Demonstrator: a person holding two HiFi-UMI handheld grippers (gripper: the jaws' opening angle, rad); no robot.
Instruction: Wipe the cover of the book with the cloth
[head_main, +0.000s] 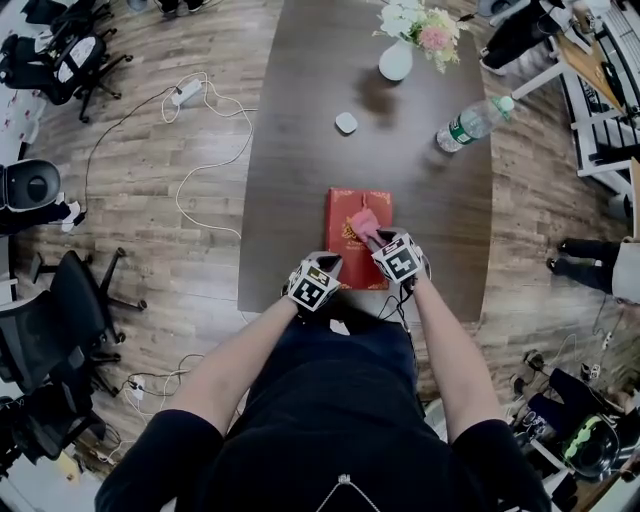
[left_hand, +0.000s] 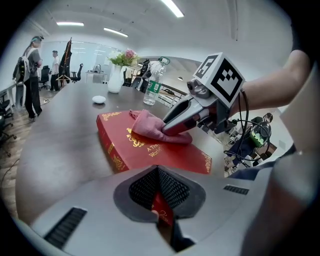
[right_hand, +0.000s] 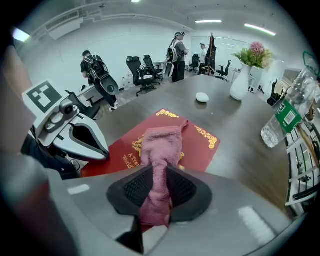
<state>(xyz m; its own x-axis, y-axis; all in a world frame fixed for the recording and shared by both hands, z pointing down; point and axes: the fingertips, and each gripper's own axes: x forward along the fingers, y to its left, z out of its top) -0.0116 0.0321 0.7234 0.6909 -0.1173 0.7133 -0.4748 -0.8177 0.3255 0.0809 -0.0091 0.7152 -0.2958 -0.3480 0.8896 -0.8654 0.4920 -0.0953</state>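
Grips the near edge of the red book (left_hand: 150, 152) with the left gripper (left_hand: 161, 206): jaws drawn narrow, with a sliver of red cover and gold print pinched between them. Shows the rest of the book straight ahead of that gripper, flat on the dark table (head_main: 300, 150), with gold ornament at its corners. Clamps the pink cloth (right_hand: 162, 142) in the right gripper (right_hand: 157, 195), jaws pressed tight on a bunched strip of it. Just ahead of those jaws, rests the wider part of the cloth on the cover, over the gold emblem and lettering near the middle. Places the right gripper just to the right of the left one and a little further forward, its tips low over the cover and touching the cloth. Shows bare red cover to the left of the cloth and beyond it. Well ahead of both grippers, on the same table: a small white object (head_main: 346, 123), a white vase (head_main: 396, 62) of flowers and, off to the right, a clear plastic bottle (head_main: 470, 123) with a green label.
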